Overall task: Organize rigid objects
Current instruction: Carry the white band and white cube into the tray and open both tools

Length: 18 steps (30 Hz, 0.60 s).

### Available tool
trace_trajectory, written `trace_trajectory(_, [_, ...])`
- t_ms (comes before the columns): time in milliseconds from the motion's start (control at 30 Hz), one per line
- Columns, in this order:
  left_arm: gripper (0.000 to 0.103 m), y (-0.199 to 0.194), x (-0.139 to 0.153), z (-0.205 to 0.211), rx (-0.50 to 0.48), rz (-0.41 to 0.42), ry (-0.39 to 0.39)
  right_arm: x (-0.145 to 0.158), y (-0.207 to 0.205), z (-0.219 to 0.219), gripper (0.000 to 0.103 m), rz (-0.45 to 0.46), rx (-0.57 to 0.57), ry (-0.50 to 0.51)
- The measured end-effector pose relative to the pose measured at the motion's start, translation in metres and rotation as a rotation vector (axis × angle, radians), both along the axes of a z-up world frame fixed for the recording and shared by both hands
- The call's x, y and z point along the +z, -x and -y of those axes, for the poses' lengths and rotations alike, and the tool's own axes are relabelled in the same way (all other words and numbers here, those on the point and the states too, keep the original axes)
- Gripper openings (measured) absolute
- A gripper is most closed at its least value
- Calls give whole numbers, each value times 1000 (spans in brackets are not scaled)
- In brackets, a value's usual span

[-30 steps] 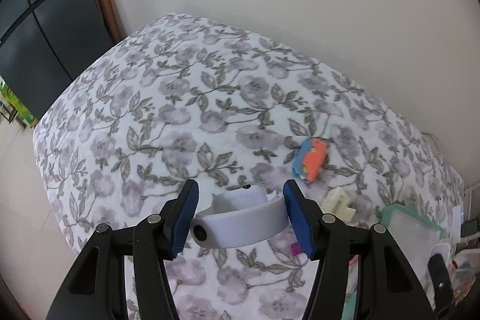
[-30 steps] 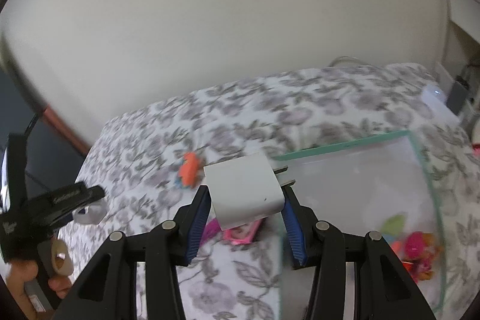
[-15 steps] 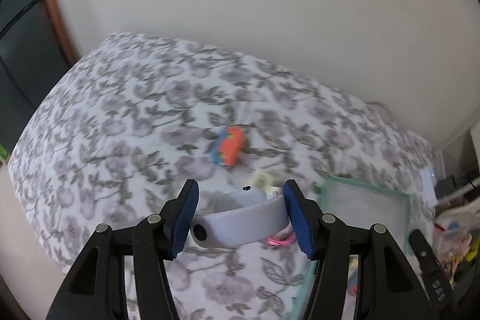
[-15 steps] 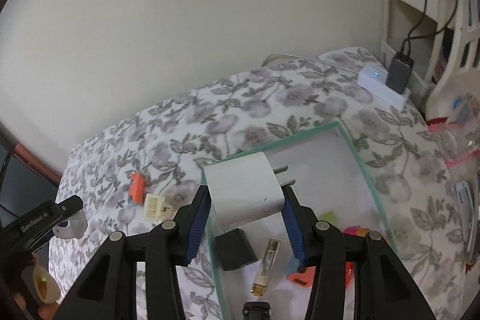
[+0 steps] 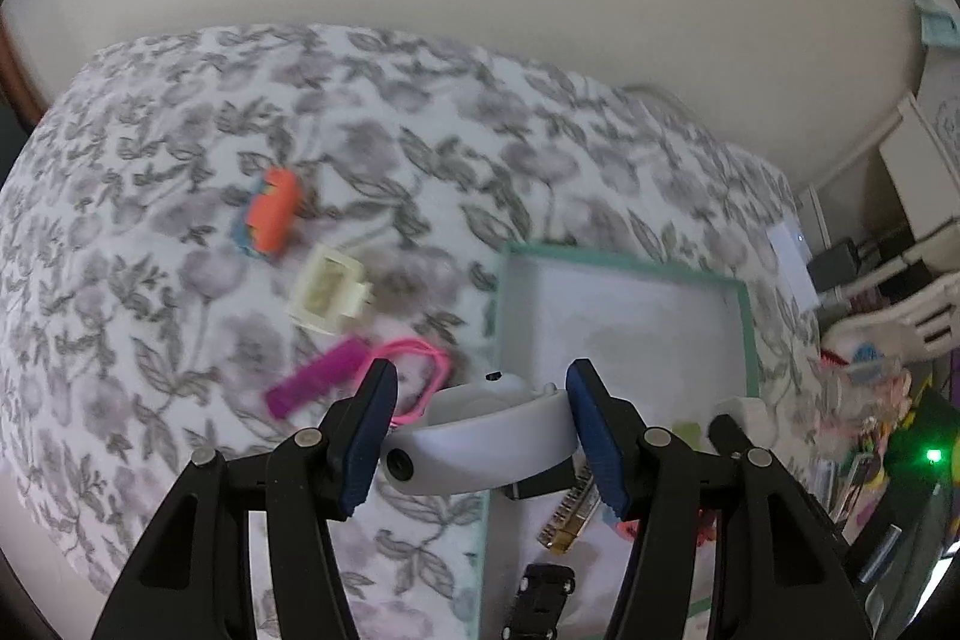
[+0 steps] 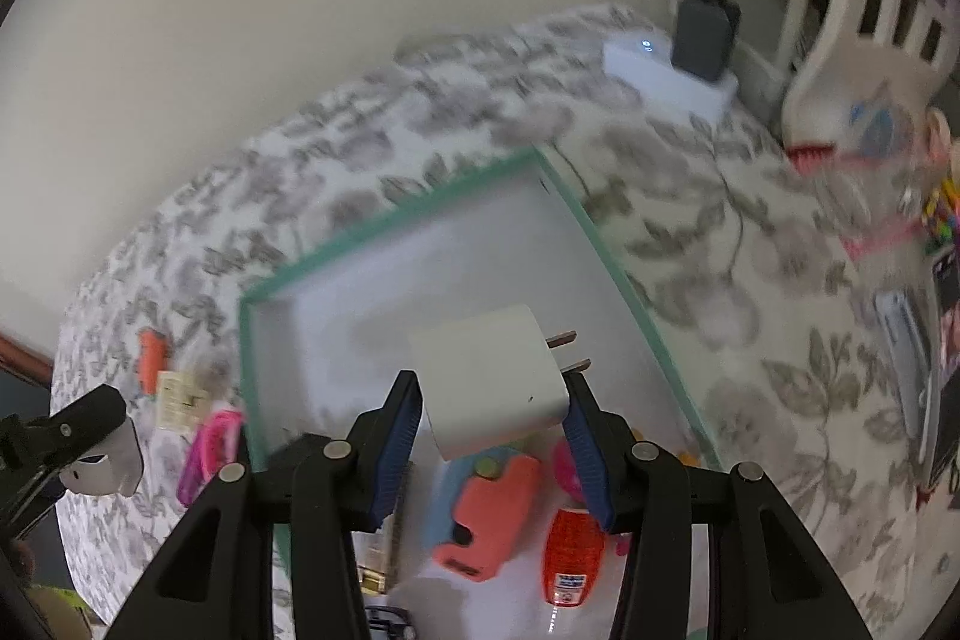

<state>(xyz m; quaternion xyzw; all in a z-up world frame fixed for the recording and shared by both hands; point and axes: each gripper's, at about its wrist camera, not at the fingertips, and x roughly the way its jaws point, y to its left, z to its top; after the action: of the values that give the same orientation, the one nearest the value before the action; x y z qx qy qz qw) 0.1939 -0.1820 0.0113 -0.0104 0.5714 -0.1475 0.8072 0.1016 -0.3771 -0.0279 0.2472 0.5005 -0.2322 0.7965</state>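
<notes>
Left wrist view, left to right: an orange and blue toy [image 5: 269, 219] lies on the floral bedspread [image 5: 150, 280] at about ten o'clock, a cream plastic connector [image 5: 329, 291] just below it toward the centre, then a purple stick with a pink loop [image 5: 336, 379] near nine o'clock of the jaws. At six o'clock the left gripper [image 5: 480, 433] is clamped on a white curved camera-like gadget [image 5: 480, 445], over the near left edge of the green-rimmed clear box [image 5: 624, 263], which spreads toward three o'clock.

Right wrist view, left to right: the left gripper shows again at eight o'clock with its gadget. At six o'clock the right gripper [image 6: 492, 430] is clamped on a white wall charger [image 6: 489, 379], prongs toward three o'clock, held over the box interior. Beneath it in the box lie a coral case [image 6: 486, 514] and a red bottle [image 6: 570, 556]. A white power strip [image 6: 666, 79] sits at one o'clock
</notes>
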Motion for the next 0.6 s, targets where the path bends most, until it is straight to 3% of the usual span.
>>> trace_trajectory(267, [60, 15, -26, 37, -92, -43, -49, -7, 2, 2, 51, -18, -9, 1])
trace_trajectory(600, [61, 22, -45, 55, -130, -86, -74, -13, 3, 4, 51, -36, -18, -19])
